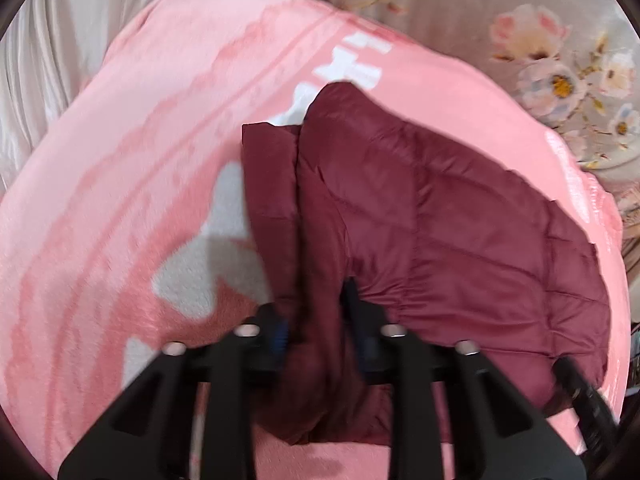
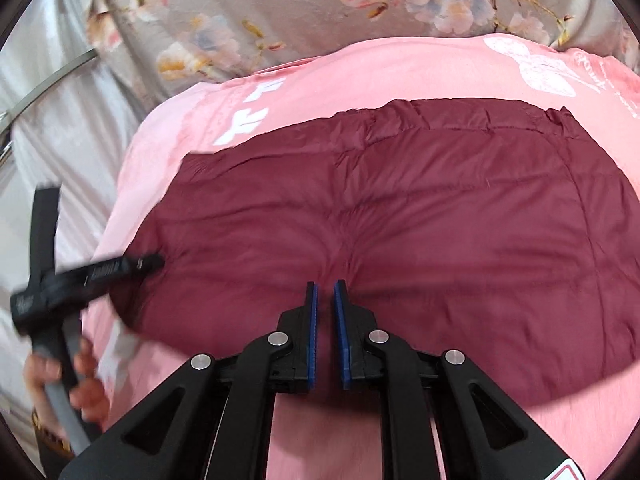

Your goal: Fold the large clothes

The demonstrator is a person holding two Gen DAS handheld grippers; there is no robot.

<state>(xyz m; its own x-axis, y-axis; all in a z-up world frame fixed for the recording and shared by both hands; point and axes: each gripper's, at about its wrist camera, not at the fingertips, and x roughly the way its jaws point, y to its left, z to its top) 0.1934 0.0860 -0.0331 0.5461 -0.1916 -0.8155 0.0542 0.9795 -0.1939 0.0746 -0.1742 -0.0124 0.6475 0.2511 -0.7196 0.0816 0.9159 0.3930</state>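
Note:
A dark red quilted jacket point(image 2: 400, 216) lies spread on a pink blanket point(image 2: 360, 68). In the left wrist view a fold of the jacket point(image 1: 440, 240) runs between the fingers of my left gripper point(image 1: 316, 312), which is shut on it. That gripper also shows in the right wrist view point(image 2: 152, 262) at the jacket's left edge, held by a hand. My right gripper point(image 2: 326, 286) rests on the jacket's near middle, jaws nearly closed with a thin gap; whether fabric is pinched is unclear. It also shows at the lower right of the left wrist view point(image 1: 580, 392).
The pink blanket point(image 1: 120, 160) has white patterns and covers a bed with a grey floral sheet point(image 2: 280, 4). Pale grey cloth point(image 1: 40, 60) hangs at the left. A metal bar point(image 2: 52, 80) runs along the bed's left side.

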